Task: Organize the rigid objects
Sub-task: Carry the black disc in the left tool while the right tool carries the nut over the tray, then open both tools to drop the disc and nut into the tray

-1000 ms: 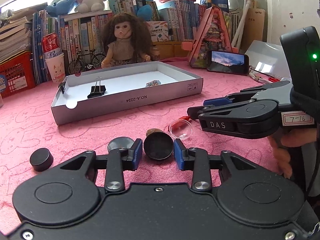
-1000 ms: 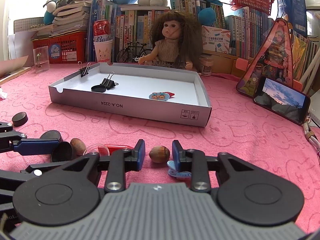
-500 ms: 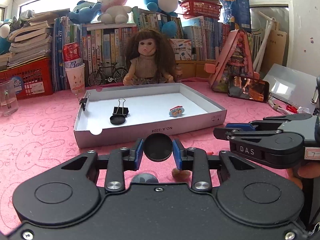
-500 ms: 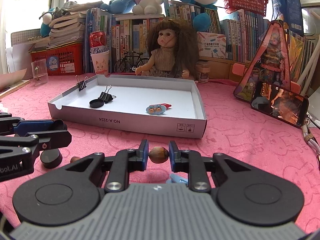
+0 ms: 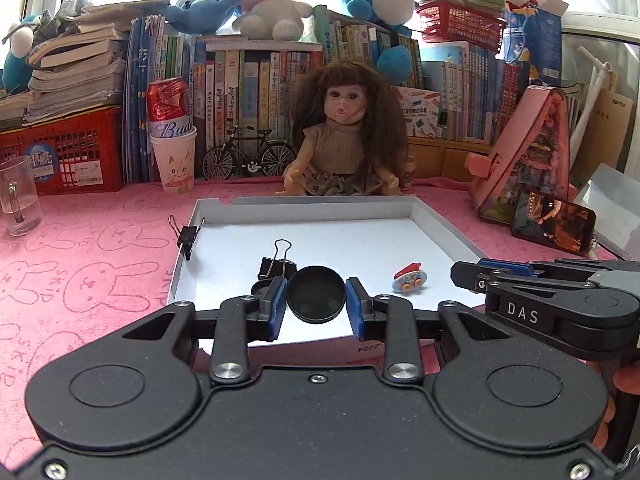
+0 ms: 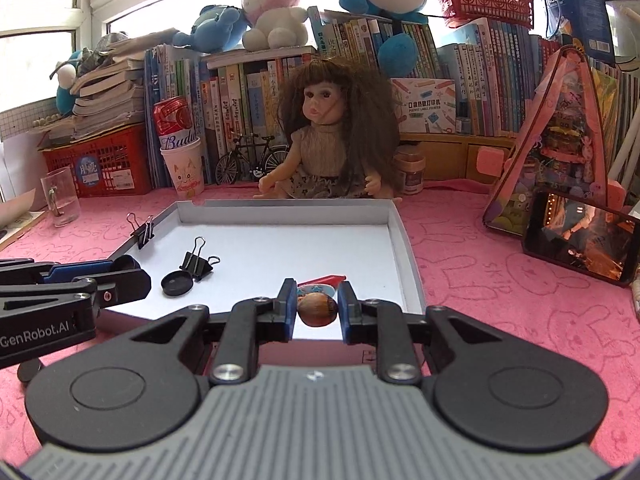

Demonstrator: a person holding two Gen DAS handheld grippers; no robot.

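My left gripper (image 5: 317, 303) is shut on a round black cap (image 5: 316, 294), held above the near edge of the shallow white box (image 5: 436, 224). My right gripper (image 6: 317, 311) is shut on a brown nut (image 6: 317, 310), also over the box's (image 6: 406, 256) near edge. Inside the box lie a black binder clip (image 5: 277, 265), a black lid (image 6: 177, 283), and a small red and blue toy (image 5: 409, 278). Another binder clip (image 5: 188, 236) grips the box's left wall. The right gripper shows at the right of the left wrist view (image 5: 468, 276), the left gripper at the left of the right wrist view (image 6: 132, 276).
A doll (image 5: 348, 140) sits behind the box, before shelves of books and plush toys. A paper cup with a can (image 5: 173, 148), a glass mug (image 5: 18, 200) and a red crate (image 5: 60, 152) stand left. A phone (image 5: 552, 224) leans at right. A black cap (image 6: 30, 370) lies on the pink cloth.
Both grippers rose off the pink cloth and moved forward over the box's near edge. The right gripper closed on the nut and lifted it; the left kept hold of the black cap.
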